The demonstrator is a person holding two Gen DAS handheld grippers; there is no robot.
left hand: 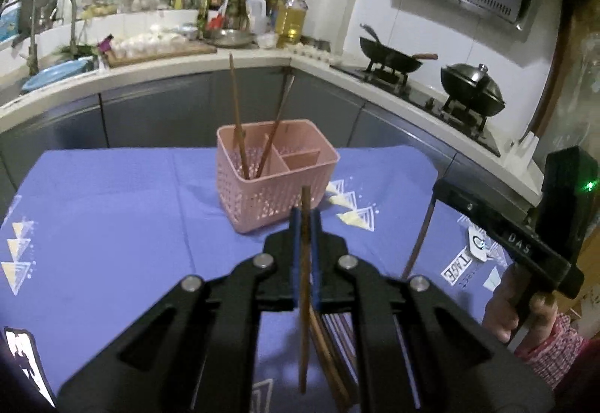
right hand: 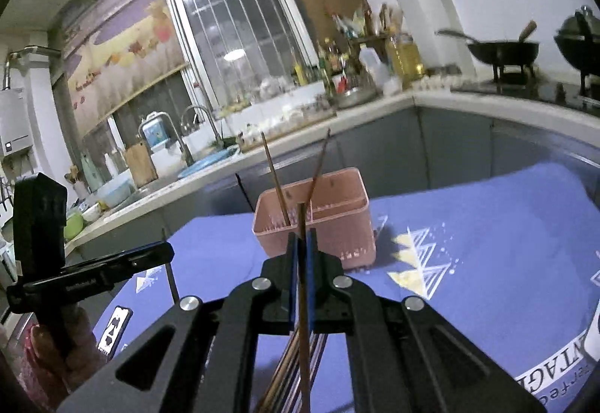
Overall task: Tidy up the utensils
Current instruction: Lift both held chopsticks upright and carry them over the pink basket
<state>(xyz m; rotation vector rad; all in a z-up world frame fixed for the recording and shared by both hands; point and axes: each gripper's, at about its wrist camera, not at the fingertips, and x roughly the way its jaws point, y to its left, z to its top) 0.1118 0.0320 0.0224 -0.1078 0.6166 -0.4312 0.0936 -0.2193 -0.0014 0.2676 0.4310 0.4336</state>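
Brown wooden chopstick [left hand: 304, 285] clenched in left gripper [left hand: 305, 214], another [right hand: 304, 319] in right gripper [right hand: 303, 236], near pink perforated plastic basket [left hand: 277, 184].

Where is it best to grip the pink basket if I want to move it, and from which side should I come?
Probably grip the pink basket by its bare right-hand rim, coming down from above. It stands upright with its top open, so one finger can go inside the wall and one outside. The two chopsticks lean in the left compartment, so that side is less free. Both grippers already hold a chopstick.
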